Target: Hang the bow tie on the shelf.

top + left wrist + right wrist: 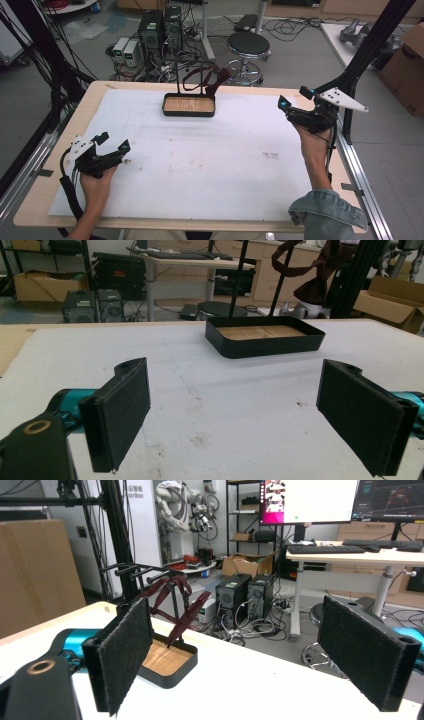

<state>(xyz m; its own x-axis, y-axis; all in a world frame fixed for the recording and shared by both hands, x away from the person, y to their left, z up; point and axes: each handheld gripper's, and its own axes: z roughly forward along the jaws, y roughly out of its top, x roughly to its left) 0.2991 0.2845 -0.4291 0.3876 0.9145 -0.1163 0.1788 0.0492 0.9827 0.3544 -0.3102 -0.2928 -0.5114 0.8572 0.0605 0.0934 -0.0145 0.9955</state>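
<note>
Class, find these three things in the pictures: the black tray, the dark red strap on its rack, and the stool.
Tray point(189, 113): high view, near wall.
Strap point(186, 614): right gripper view, hanging end.
Stool point(248, 43): high view, seat top.

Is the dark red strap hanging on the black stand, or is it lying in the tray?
Hanging. The dark red strap is draped over the top bars of the black stand, and its ends dangle above the wooden floor of the tray.

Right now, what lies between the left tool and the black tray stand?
Nothing: in the high view, only bare white table cover lies between the left tool and the black tray stand.
</note>
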